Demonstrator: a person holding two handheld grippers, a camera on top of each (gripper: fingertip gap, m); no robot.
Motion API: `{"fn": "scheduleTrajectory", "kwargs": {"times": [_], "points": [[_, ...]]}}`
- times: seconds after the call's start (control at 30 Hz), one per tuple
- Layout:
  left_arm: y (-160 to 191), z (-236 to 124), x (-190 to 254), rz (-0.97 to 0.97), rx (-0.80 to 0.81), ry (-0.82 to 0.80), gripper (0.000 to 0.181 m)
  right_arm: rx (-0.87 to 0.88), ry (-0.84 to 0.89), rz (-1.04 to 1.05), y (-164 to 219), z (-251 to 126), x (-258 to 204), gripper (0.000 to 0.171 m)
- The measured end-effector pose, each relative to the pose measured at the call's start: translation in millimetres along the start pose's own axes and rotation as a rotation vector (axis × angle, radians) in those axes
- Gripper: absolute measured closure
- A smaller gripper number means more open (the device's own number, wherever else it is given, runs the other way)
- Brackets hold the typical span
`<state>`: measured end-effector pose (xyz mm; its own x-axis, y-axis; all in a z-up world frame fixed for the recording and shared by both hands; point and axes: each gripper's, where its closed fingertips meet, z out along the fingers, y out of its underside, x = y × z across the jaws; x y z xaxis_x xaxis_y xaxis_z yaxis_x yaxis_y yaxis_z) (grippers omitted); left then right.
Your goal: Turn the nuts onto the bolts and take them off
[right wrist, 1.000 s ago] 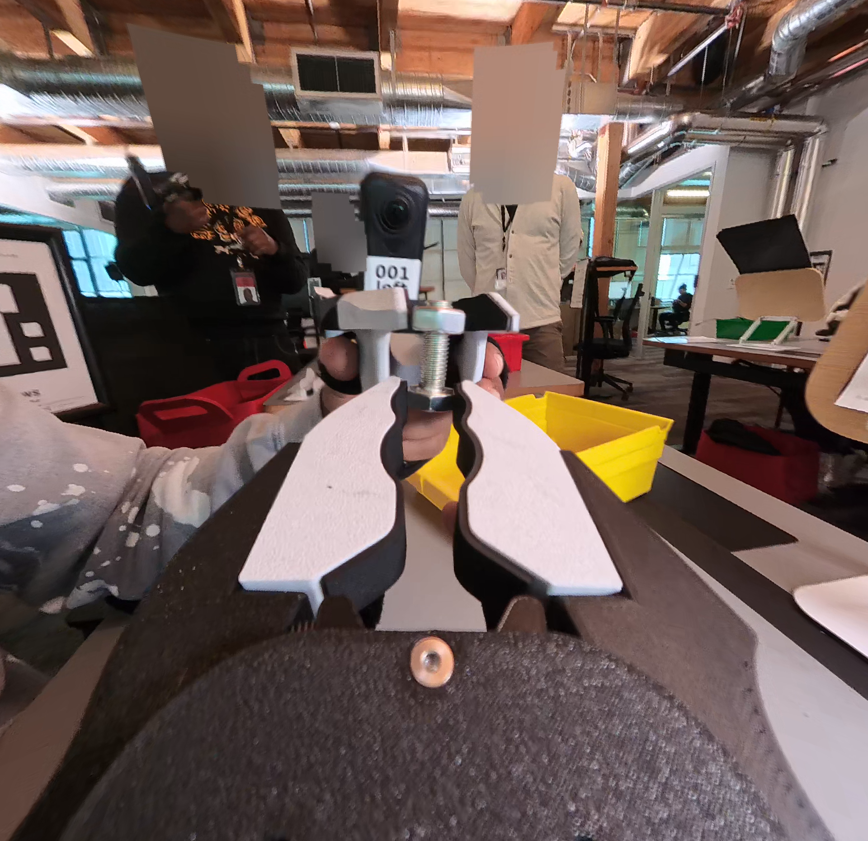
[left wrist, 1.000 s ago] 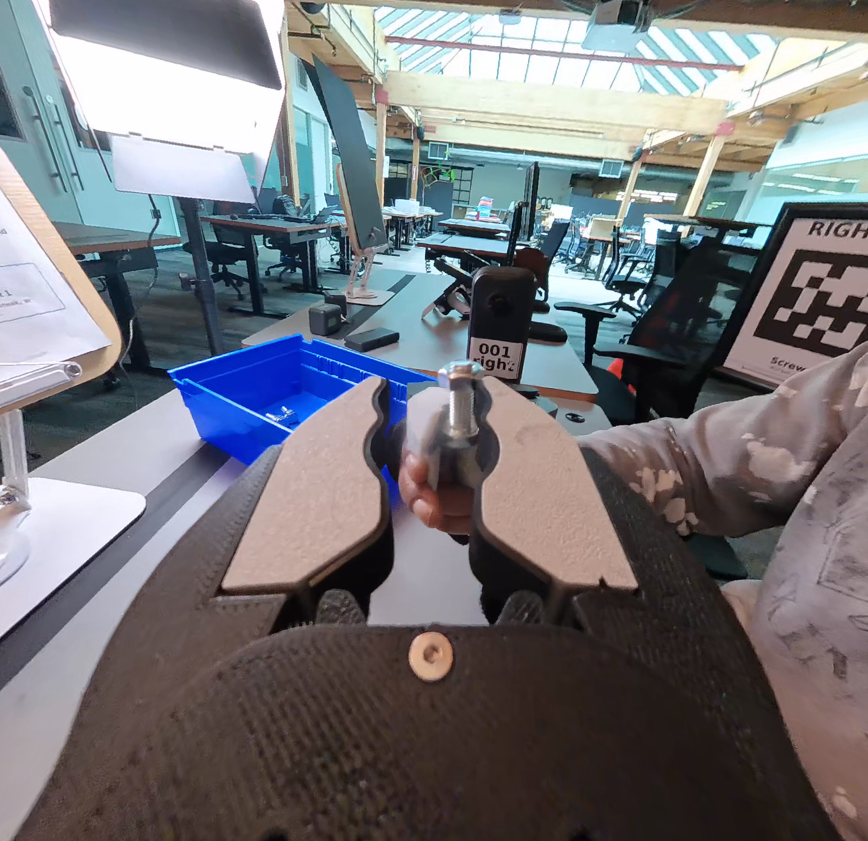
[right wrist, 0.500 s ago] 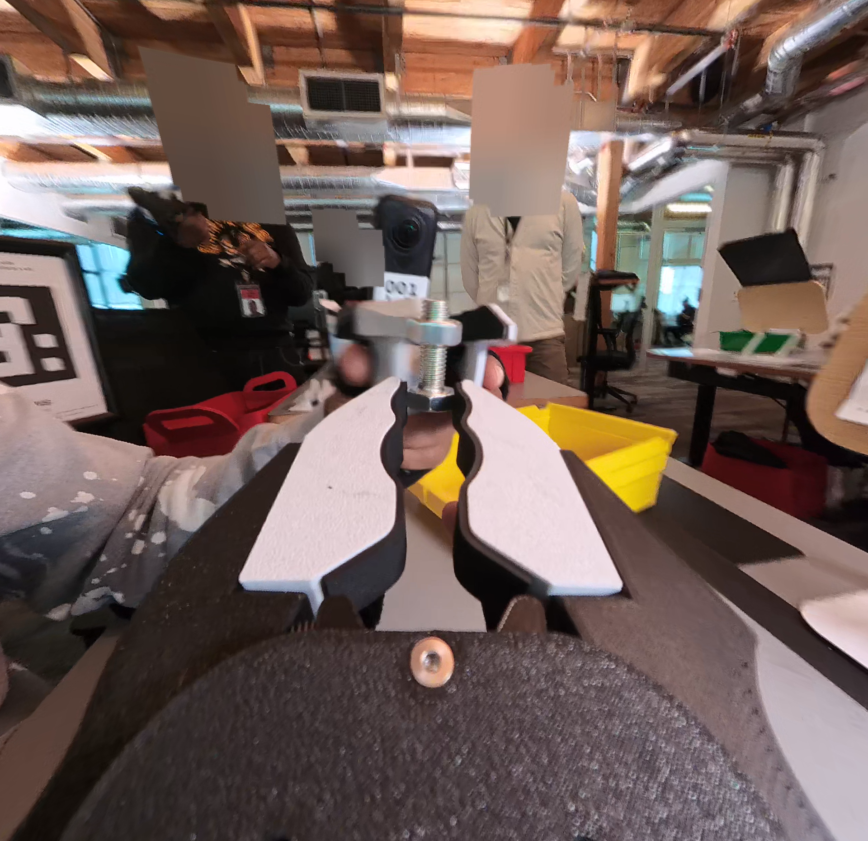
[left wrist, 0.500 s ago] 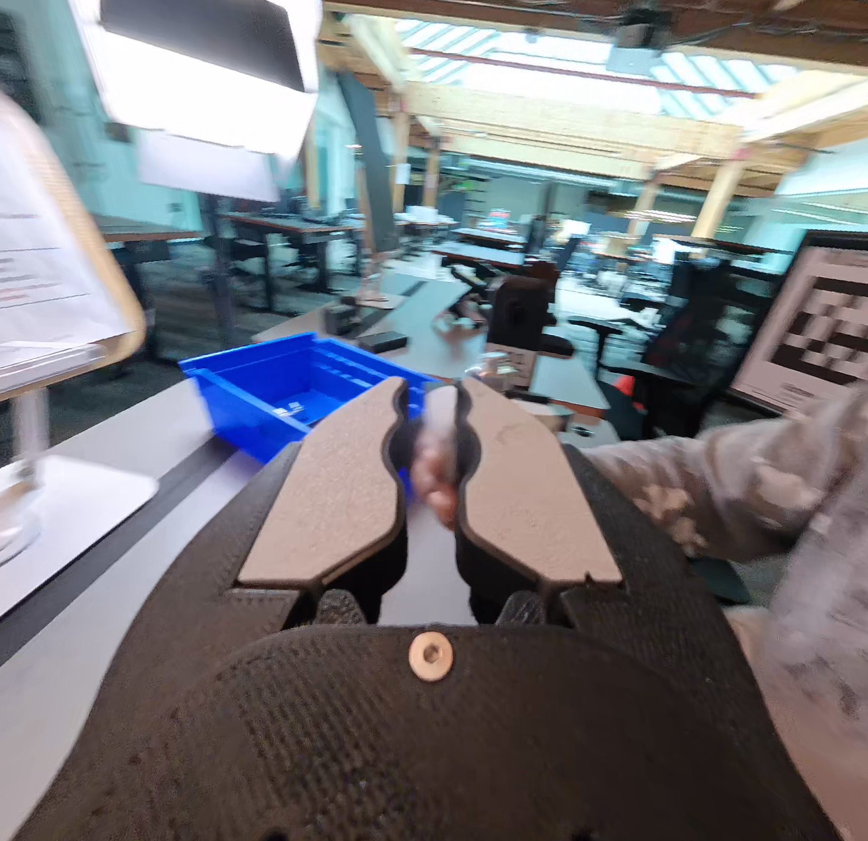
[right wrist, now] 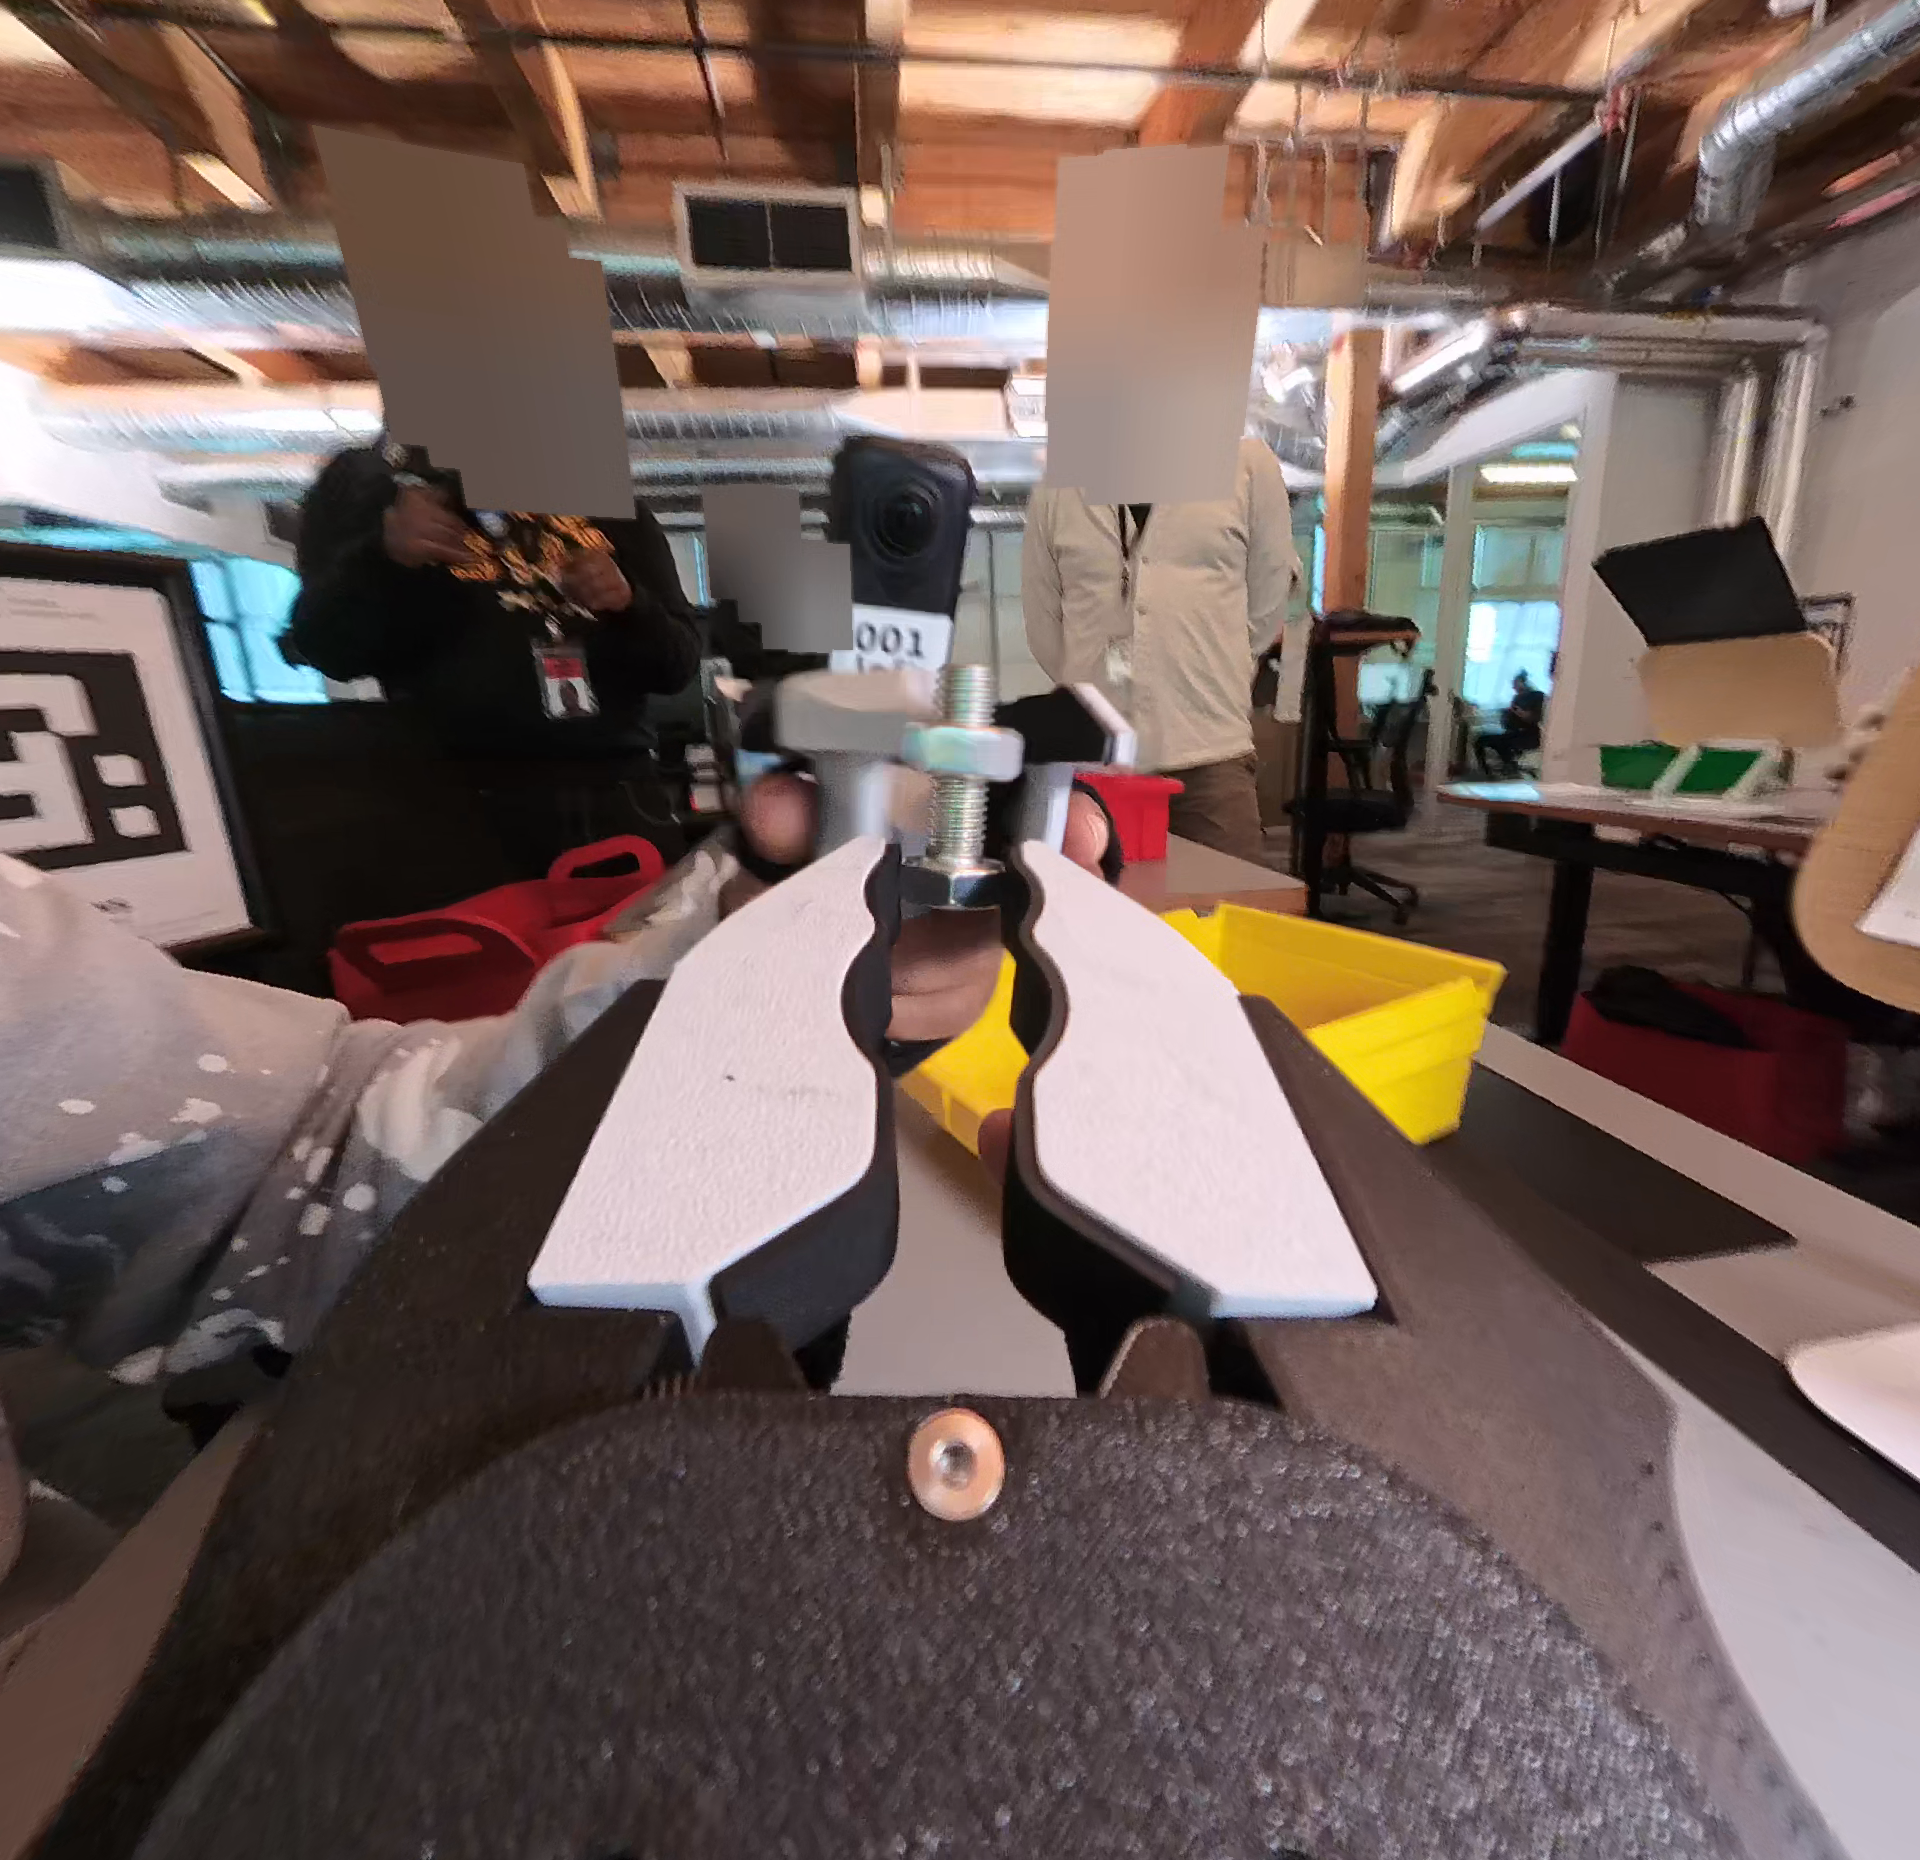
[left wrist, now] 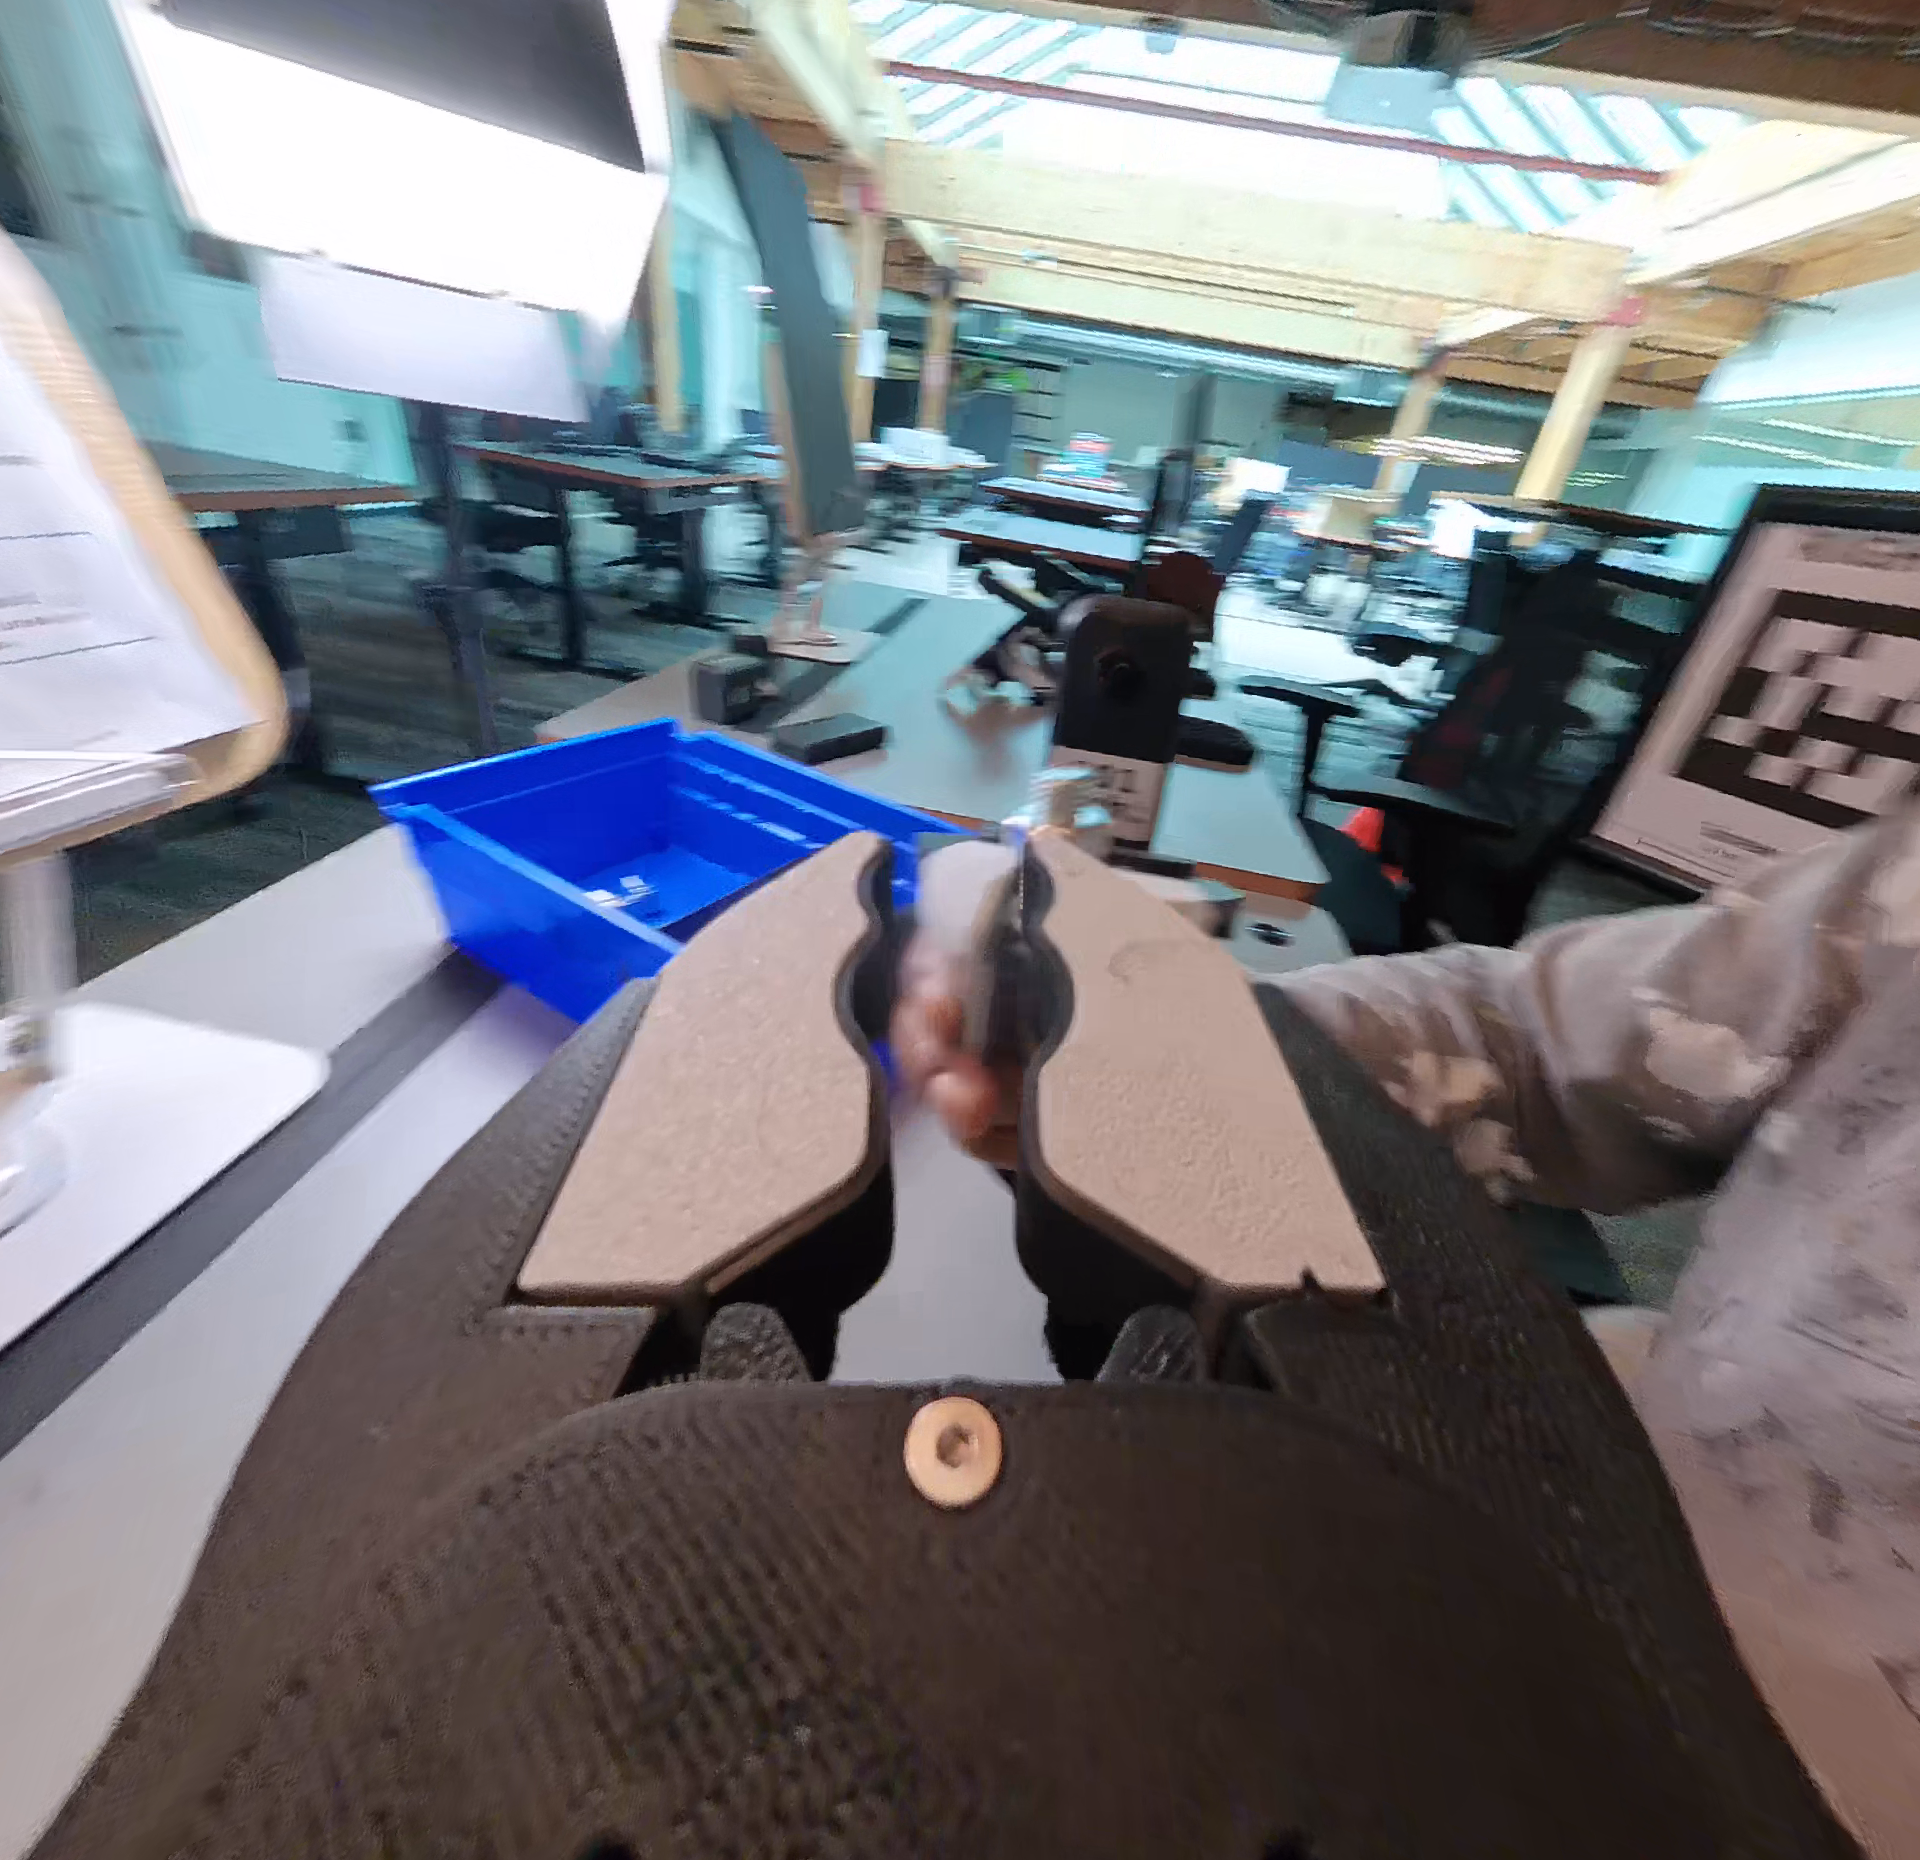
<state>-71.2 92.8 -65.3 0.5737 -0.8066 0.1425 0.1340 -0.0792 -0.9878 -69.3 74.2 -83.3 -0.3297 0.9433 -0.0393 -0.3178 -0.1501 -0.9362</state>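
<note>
bolt (left wrist: 1060, 802) mostly hidden behind my left gripper (left wrist: 956, 875) | motion blur hides my grip | blue bin (left wrist: 540, 854) contents too small

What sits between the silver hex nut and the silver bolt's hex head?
Only bare threaded shank, right wrist view: silver hex nut above, bolt's hex head below.

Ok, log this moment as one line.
right tool: shut on bolt head | left tool: shut on nut | nut: partway down thread

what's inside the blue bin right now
In the left wrist view the blue bin holds a couple of small metal pieces on its floor, too blurred to identify. Its near corner is hidden behind the left gripper.
</note>
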Motion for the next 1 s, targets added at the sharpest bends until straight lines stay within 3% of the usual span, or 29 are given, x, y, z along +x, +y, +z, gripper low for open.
{"fn": "scheduleTrajectory", "kwargs": {"times": [0.07,0.3,0.43,0.5,0.87,0.93,0.97,1.0], "points": [[1,-7,-13,0.052,-0.008,-0.084,0.16,0.037,-0.032,0.022,-8,-3,-3,0.153],[1,4,11,0.011,0.001,0.051,0.148,-0.014,0.02,0.0,1,1,3,0.153],[6,6,12,-0.021,-0.03,0.067,0.149,-0.018,0.009,-0.014,2,4,-1,0.153],[5,0,-2,-0.007,-0.036,-0.018,0.162,0.031,-0.03,0.007,-5,0,-4,0.153],[7,7,12,0.003,-0.043,0.049,0.147,-0.012,0.007,-0.004,1,4,-1,0.153],[6,4,10,-0.028,-0.038,0.055,0.151,0.007,0.001,0.004,-1,3,-1,0.153],[6,1,0,-0.027,-0.037,-0.004,0.163,0.036,-0.022,0.019,-5,1,-3,0.153],[7,-2,-8,0.0,-0.046,-0.054,0.162,0.054,-0.042,0.036,-9,0,-5,0.153]]}}
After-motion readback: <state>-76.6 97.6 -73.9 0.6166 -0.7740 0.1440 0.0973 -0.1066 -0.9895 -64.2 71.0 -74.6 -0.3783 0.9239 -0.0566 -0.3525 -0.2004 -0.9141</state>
